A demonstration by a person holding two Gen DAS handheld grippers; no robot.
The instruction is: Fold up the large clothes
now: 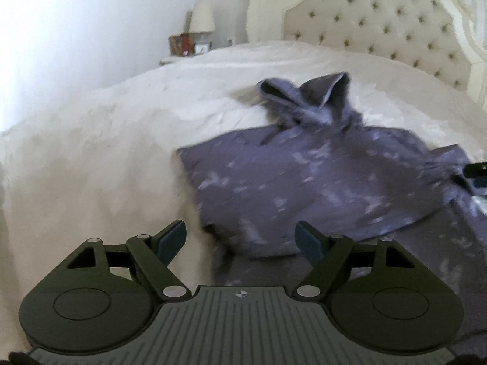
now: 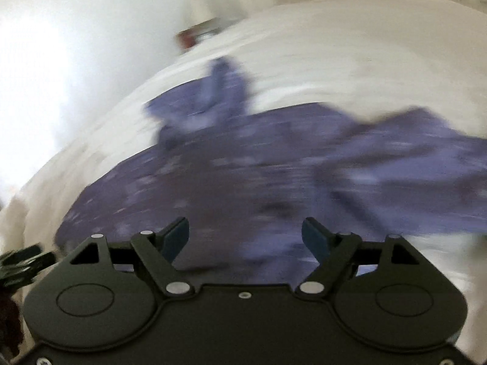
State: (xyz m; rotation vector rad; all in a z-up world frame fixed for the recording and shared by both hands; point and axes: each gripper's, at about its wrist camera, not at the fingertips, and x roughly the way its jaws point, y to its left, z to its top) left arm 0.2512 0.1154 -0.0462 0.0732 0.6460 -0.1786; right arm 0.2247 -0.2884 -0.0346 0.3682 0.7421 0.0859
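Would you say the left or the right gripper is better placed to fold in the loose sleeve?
Probably the right gripper: the unfolded sleeve sprawls on its side of the hoodie. The left gripper, also open, faces an already straight edge.

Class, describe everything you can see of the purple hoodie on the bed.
The hoodie is purple-grey with pale, bleach-like blotches and looks like soft fleece. It lies spread on the white bedcover, its hood pointing towards the tufted headboard, a drawstring trailing below the neck. One side edge is folded in straight; the other side is bunched. Neither open gripper holds it. The right wrist view is too blurred for more detail.
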